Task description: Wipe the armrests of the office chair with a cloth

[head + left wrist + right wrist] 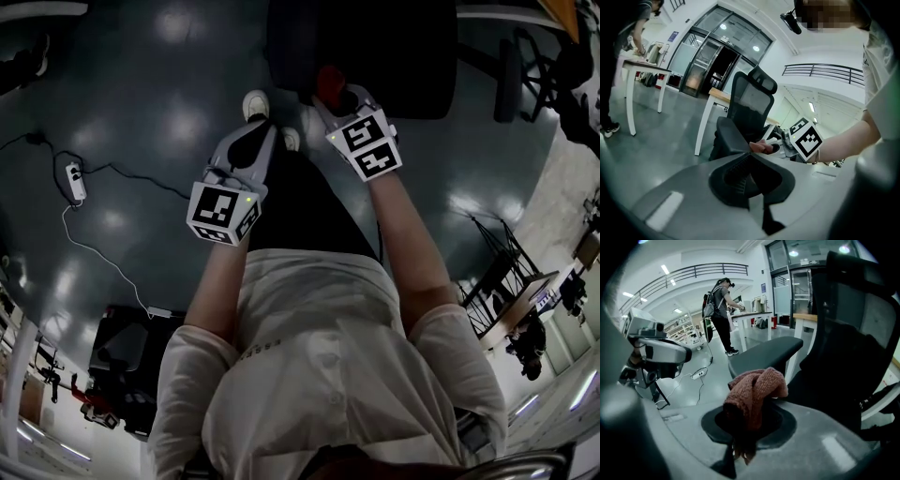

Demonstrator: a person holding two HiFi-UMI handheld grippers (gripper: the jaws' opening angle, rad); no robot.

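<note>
R tongs (744,426) clamped on the red cloth (753,391); armrest (765,354) just ahead of them, contact unclear. L tongs (750,159) together, empty, to their left. Approach step, I reckon. Next: press cloth down, drag along pad.

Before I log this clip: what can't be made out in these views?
Right gripper view: the cloth covers the jaw tips of the right hand-held gripper; contact with the armrest is unclear.
Head view: the office chair is a dark mass cut by the top edge; armrests indistinguishable.
Left gripper view: chair base hidden behind the left hand-held gripper.
</note>
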